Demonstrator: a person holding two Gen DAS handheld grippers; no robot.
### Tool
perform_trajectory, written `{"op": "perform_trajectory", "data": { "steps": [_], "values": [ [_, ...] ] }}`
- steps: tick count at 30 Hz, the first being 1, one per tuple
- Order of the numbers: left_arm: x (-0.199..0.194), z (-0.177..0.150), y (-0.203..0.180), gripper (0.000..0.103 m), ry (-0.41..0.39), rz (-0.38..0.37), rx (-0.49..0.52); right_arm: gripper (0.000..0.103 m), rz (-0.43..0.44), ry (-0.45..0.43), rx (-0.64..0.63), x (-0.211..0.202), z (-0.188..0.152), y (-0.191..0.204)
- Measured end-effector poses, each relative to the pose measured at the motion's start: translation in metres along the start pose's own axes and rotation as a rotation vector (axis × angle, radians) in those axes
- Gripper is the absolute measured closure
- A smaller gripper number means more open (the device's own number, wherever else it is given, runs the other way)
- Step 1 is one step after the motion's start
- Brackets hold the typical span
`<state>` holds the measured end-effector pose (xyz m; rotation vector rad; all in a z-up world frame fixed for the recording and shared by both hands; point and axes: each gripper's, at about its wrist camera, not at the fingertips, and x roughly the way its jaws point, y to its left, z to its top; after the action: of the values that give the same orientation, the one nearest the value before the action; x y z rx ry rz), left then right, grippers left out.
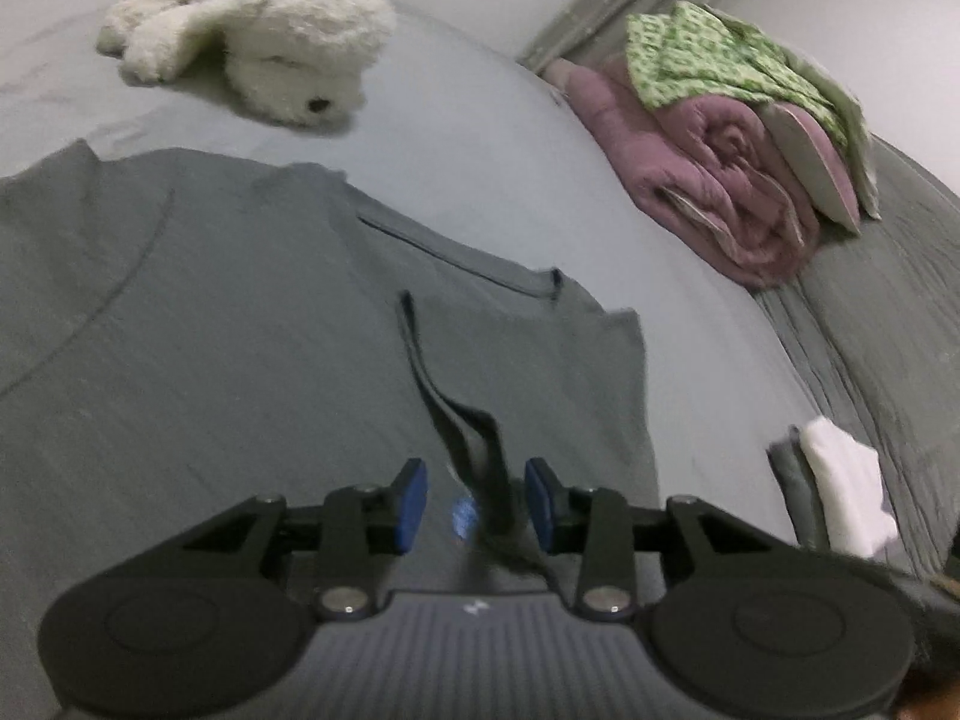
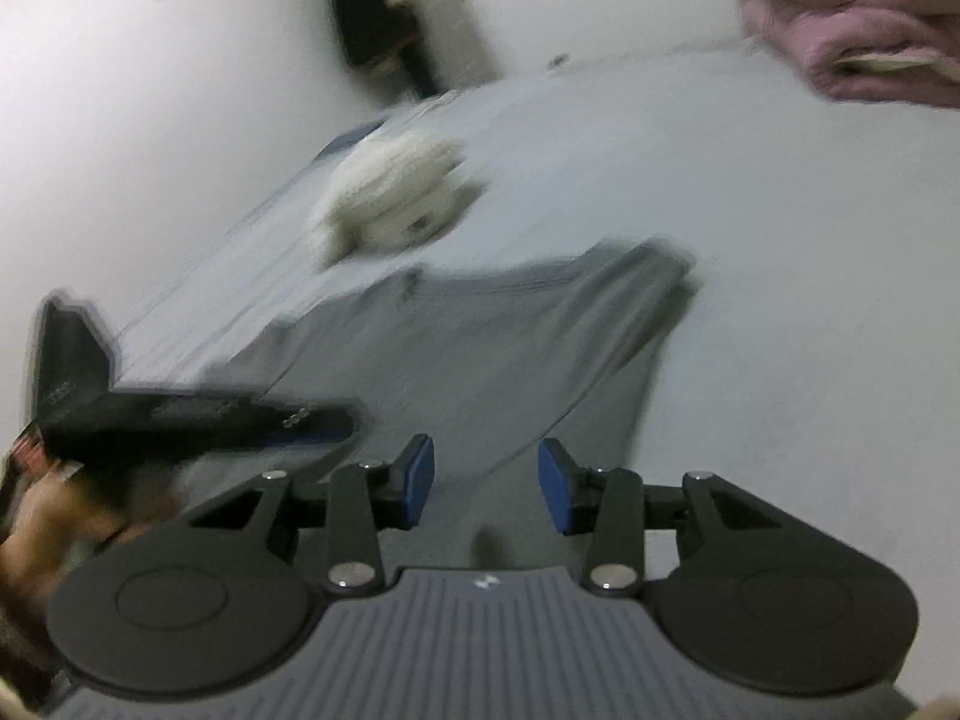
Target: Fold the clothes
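Note:
A grey T-shirt (image 1: pixel 210 330) lies spread flat on the bed. In the left wrist view a raised fold of its fabric (image 1: pixel 474 450) stands up between the blue pads (image 1: pixel 413 504) of my left gripper (image 1: pixel 477 495). The jaws stand apart and are not pressed on the fold. In the blurred right wrist view my right gripper (image 2: pixel 486 474) is open just above the shirt (image 2: pixel 480 348), near its side edge, with nothing held. The left gripper (image 2: pixel 180 414) shows there as a dark body low over the shirt at the left.
A white plush toy (image 1: pixel 258 42) lies on the light grey sheet (image 1: pixel 480 138) beyond the shirt. A rolled pink quilt (image 1: pixel 720 180) topped by green patterned cloth (image 1: pixel 708 54) sits far right. Folded white and grey cloths (image 1: pixel 840 492) lie near right. A hand (image 2: pixel 48 516) is at lower left.

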<state>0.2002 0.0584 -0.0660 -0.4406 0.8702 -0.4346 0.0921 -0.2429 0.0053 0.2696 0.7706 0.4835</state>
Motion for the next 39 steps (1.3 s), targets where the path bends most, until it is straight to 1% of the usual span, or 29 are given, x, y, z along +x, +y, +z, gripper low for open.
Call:
{"op": "perform_trajectory", "data": {
  "steps": [2, 5, 8, 9, 10, 11, 12, 14, 15, 17, 18, 19, 20, 22, 23, 24, 25, 26, 27, 28, 29, 30, 31, 32, 33, 39],
  "values": [
    [0.0, -0.003, -0.004, 0.068, 0.006, -0.009, 0.005, 0.063, 0.044, 0.058, -0.015, -0.011, -0.012, 0.022],
    [0.003, -0.007, -0.008, 0.068, 0.012, -0.009, 0.009, 0.064, 0.081, 0.154, -0.016, -0.022, -0.034, 0.049],
    [0.009, -0.008, -0.009, 0.068, 0.01, 0.008, 0.005, 0.066, 0.09, 0.269, -0.012, -0.021, -0.061, 0.07],
    [0.012, -0.008, -0.01, 0.071, 0.005, 0.017, 0.005, 0.066, 0.083, 0.303, -0.018, -0.019, -0.071, 0.077],
    [0.013, -0.009, -0.01, 0.084, -0.004, 0.03, 0.005, 0.07, 0.071, 0.334, -0.029, -0.014, -0.08, 0.083],
    [0.015, -0.009, -0.01, 0.101, -0.013, 0.042, 0.006, 0.077, 0.051, 0.357, -0.043, -0.01, -0.089, 0.087],
    [0.017, -0.009, -0.01, 0.102, -0.021, 0.055, 0.007, 0.081, 0.02, 0.379, -0.066, -0.003, -0.097, 0.092],
    [0.014, -0.009, -0.011, 0.103, -0.053, 0.067, 0.013, 0.092, -0.012, 0.381, -0.108, 0.002, -0.106, 0.098],
    [0.01, -0.009, -0.012, 0.103, -0.075, 0.066, 0.019, 0.096, -0.017, 0.383, -0.118, 0.001, -0.105, 0.1],
    [0.0, -0.008, -0.015, 0.102, -0.12, 0.065, 0.045, 0.098, 0.031, 0.392, -0.068, -0.002, -0.098, 0.099],
    [0.002, -0.008, -0.016, 0.102, -0.113, 0.086, 0.063, 0.098, 0.051, 0.399, -0.058, -0.002, -0.097, 0.099],
    [0.003, -0.007, -0.017, 0.102, -0.107, 0.107, 0.082, 0.095, 0.068, 0.408, -0.051, 0.0, -0.096, 0.099],
    [0.008, -0.008, -0.017, 0.1, -0.088, 0.143, 0.097, 0.088, 0.08, 0.429, -0.038, 0.004, -0.098, 0.099],
    [0.014, -0.01, -0.012, 0.098, -0.051, 0.173, 0.092, 0.088, 0.097, 0.451, -0.018, 0.01, -0.101, 0.1],
    [0.011, -0.01, -0.008, 0.094, -0.055, 0.163, 0.078, 0.088, 0.106, 0.461, -0.008, 0.012, -0.103, 0.1],
    [0.007, -0.01, -0.005, 0.092, -0.059, 0.153, 0.064, 0.088, 0.114, 0.47, 0.002, 0.015, -0.105, 0.101],
    [-0.001, -0.01, -0.003, 0.086, -0.067, 0.155, 0.073, 0.088, 0.131, 0.476, 0.007, 0.014, -0.103, 0.101],
    [-0.008, -0.009, -0.001, 0.077, -0.076, 0.157, 0.081, 0.088, 0.15, 0.481, 0.011, 0.014, -0.101, 0.101],
    [-0.018, -0.008, 0.002, 0.072, -0.094, 0.171, 0.098, 0.087, 0.169, 0.485, 0.016, 0.013, -0.099, 0.102],
    [-0.028, -0.006, 0.004, 0.066, -0.112, 0.185, 0.115, 0.087, 0.171, 0.478, 0.003, 0.013, -0.096, 0.104],
    [-0.036, -0.003, 0.01, 0.063, -0.12, 0.203, 0.115, 0.087, 0.168, 0.468, -0.015, 0.015, -0.091, 0.107],
    [-0.044, 0.0, 0.015, 0.062, -0.127, 0.221, 0.115, 0.086, 0.168, 0.456, -0.027, 0.017, -0.087, 0.109],
    [-0.052, 0.003, 0.02, 0.06, -0.135, 0.239, 0.114, 0.08, 0.169, 0.439, -0.027, 0.02, -0.081, 0.11],
    [-0.061, 0.006, 0.027, 0.057, -0.14, 0.26, 0.104, 0.067, 0.169, 0.421, -0.025, 0.023, -0.076, 0.111],
    [-0.069, 0.008, 0.036, 0.056, -0.153, 0.283, 0.089, 0.063, 0.171, 0.4, -0.023, 0.026, -0.07, 0.112],
    [-0.117, 0.025, 0.09, 0.048, -0.228, 0.425, 0.0, 0.062, 0.176, 0.327, -0.015, 0.051, -0.047, 0.112]
  ]
}}
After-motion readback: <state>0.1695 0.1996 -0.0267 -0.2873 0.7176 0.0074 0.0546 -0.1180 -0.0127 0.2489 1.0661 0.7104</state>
